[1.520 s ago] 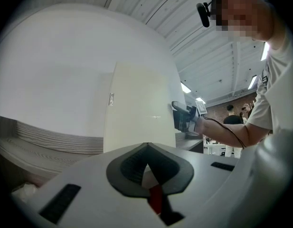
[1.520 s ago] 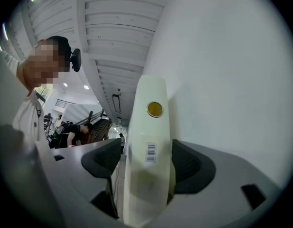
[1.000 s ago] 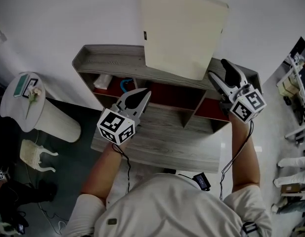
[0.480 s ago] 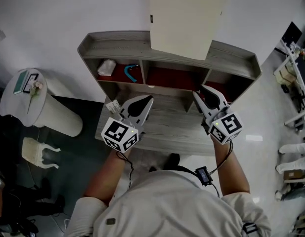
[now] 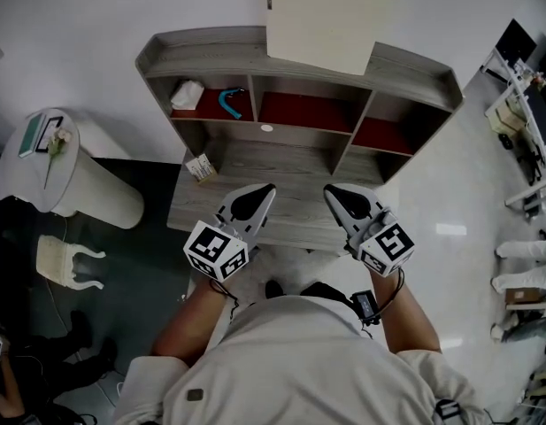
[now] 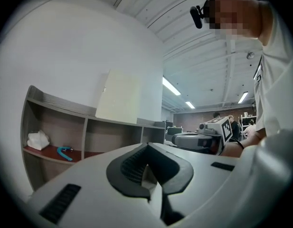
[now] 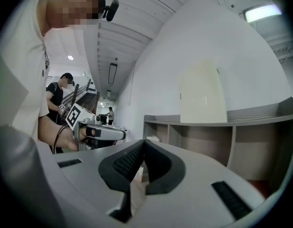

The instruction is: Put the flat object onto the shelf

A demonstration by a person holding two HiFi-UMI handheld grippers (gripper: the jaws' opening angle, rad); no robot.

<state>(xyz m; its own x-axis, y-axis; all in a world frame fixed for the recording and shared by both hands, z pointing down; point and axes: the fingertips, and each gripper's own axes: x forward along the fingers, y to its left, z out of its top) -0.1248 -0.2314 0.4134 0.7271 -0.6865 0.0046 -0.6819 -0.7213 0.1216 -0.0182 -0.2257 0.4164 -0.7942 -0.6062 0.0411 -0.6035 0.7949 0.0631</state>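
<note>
On top of the grey shelf unit [image 5: 414, 67] a cream flat board [image 5: 330, 20] stands upright against the white wall, with no gripper touching it. Lower down, over the front edge of the unit's desk surface [image 5: 281, 171], the left gripper [image 5: 268, 187] and right gripper [image 5: 328, 189] hang side by side, well apart from the board. Each has its jaws pressed together with nothing between them. A teal curved object [image 5: 228, 104] and a crumpled white thing [image 5: 186, 94] lie in the leftmost red-backed compartment. A small box [image 5: 202, 167] sits at the desk's left edge.
</note>
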